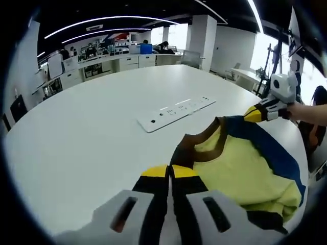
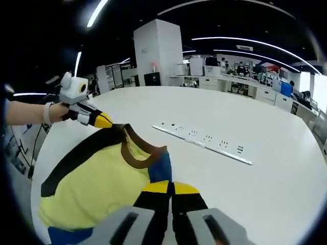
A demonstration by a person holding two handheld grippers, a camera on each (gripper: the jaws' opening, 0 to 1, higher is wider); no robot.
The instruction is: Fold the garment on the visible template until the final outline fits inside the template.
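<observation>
— Where's the garment?

— On the white table [image 1: 76, 138], near the edge. Yellow shirt [image 1: 240, 168] with a brown collar [image 1: 202, 145] and blue and black bands along the shoulders. It is lifted at two corners and sags between them.

— The left tongs?

— In the left gripper view the left gripper [image 1: 170, 172] has its yellow-tipped jaws pressed together on the shirt's shoulder edge beside the collar. Clenched on cloth. In the right gripper view the same tool [image 2: 104, 122] comes in from the left, held by a bare hand [image 2: 53, 112], its tip at the shirt's far shoulder.

— And the right?

— The right gripper [image 2: 171, 188] is likewise closed, pinching the shirt [image 2: 97, 189] at the blue shoulder just right of the collar [image 2: 140, 153]. From the other view it [image 1: 255, 115] reaches in from the right, tip on the blue band.

— Anything else on the table?

— A long white strip with small dark marks [image 1: 176, 113], lying flat beyond the shirt, apart from it. Office desks and people far behind.
</observation>
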